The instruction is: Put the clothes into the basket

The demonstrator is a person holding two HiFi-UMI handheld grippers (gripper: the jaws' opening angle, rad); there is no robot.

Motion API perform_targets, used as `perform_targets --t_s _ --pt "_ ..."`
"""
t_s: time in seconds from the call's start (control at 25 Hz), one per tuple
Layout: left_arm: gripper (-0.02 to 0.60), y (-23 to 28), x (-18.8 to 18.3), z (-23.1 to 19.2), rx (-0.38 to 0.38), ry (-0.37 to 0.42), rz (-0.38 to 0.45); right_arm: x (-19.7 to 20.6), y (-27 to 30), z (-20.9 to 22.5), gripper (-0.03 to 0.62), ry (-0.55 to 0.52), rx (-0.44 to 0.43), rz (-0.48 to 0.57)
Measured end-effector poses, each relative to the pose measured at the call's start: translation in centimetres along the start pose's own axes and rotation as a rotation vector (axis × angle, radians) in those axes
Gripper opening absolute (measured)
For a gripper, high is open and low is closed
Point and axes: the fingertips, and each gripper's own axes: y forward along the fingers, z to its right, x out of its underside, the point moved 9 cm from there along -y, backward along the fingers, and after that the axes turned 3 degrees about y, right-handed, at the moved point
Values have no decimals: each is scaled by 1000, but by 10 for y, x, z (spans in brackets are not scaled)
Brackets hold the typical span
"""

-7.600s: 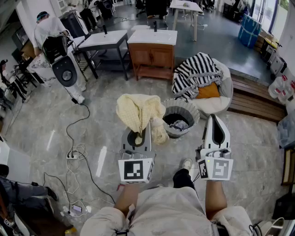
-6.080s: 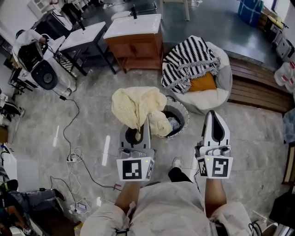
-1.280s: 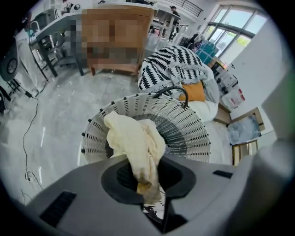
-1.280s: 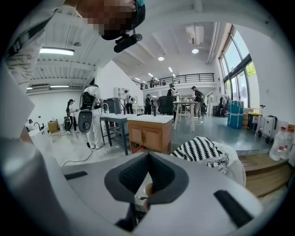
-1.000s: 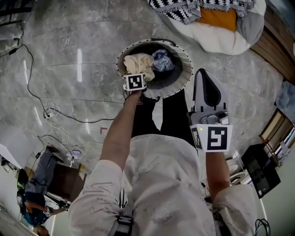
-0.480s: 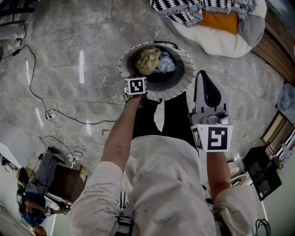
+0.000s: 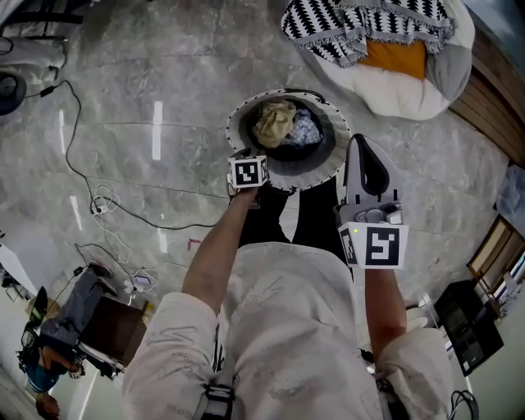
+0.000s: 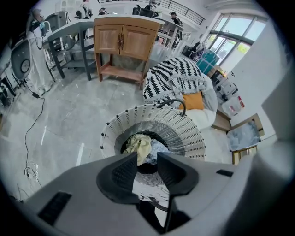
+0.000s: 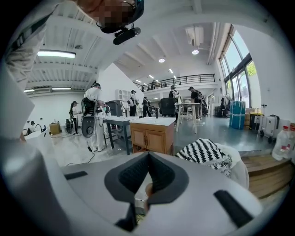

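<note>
A round black-and-white woven basket point(image 7: 328, 160) point(image 8: 184, 129) stands on the grey floor in front of the person's feet. Inside it lie a crumpled cream cloth point(image 7: 275, 123) point(image 8: 139, 144) and a bluish cloth point(image 7: 308, 127) point(image 8: 156, 147). My left gripper point(image 7: 248, 164) point(image 8: 147, 161) points steeply down over the basket's near rim. Its jaws stand wide open with nothing between them, and the cloths lie well below. My right gripper point(image 7: 361, 143) point(image 9: 148, 156) is held out level to the right of the basket, its jaw tips together and empty.
A white beanbag point(image 7: 410, 86) with a black-and-white patterned blanket point(image 7: 369, 25) point(image 8: 173, 80) and an orange cushion point(image 7: 402, 57) lies just beyond the basket. Cables point(image 7: 98, 197) trail over the floor at left. A wooden cabinet point(image 8: 122, 41) stands farther off.
The cream cloth has left the left gripper's jaws and dropped into the basket's middle. The left gripper has opened and lifted back over the near rim. The right gripper has stayed put.
</note>
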Motion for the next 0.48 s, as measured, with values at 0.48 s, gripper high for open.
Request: perform_targets --t_s 0.48 --pt "130 -94 -29 13 13 157 327 -35 -22 -20 -12 -57 -10 84"
